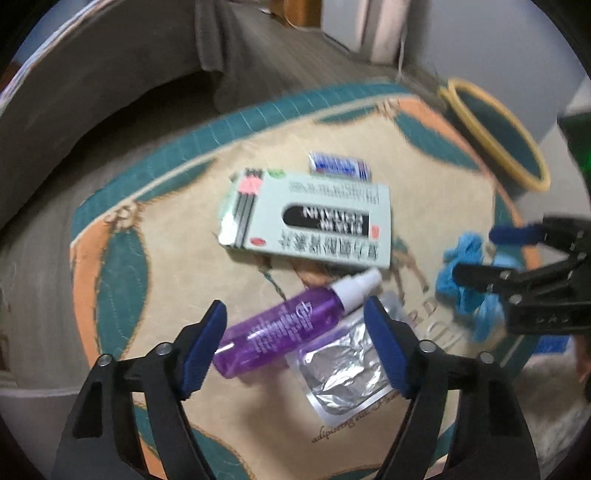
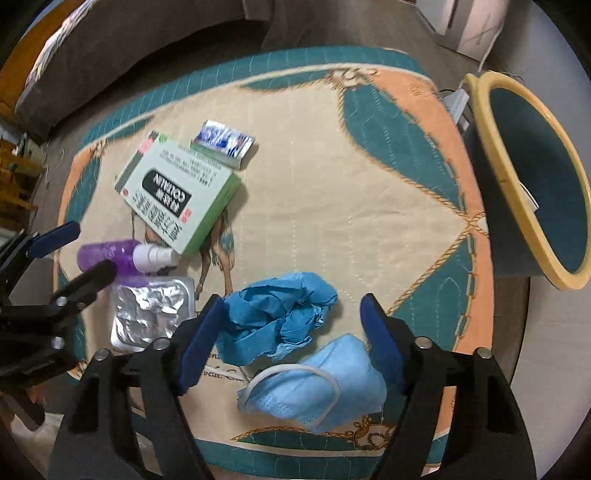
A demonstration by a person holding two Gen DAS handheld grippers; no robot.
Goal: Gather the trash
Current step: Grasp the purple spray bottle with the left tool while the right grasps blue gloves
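Trash lies on a patterned mat (image 1: pixel 177 236) (image 2: pixel 332 184). A purple spray bottle (image 1: pixel 291 321) (image 2: pixel 122 254) lies between the fingers of my open left gripper (image 1: pixel 295 317), beside a foil blister pack (image 1: pixel 343 365) (image 2: pixel 151 314). A pale green medicine box (image 1: pixel 314 218) (image 2: pixel 177 195) and a small blue-white packet (image 1: pixel 340 164) (image 2: pixel 223 142) lie farther off. My open right gripper (image 2: pixel 291 314) (image 1: pixel 480 254) straddles a crumpled blue glove (image 2: pixel 277 314) (image 1: pixel 461 280), above a blue face mask (image 2: pixel 317 387). A teal bin with a yellow rim (image 2: pixel 532 177) (image 1: pixel 495 136) stands at the right.
A grey sofa (image 1: pixel 92 92) (image 2: pixel 129 48) borders the mat at the far left. A white appliance with a cord (image 2: pixel 469 22) stands beyond the bin. Wood floor surrounds the mat.
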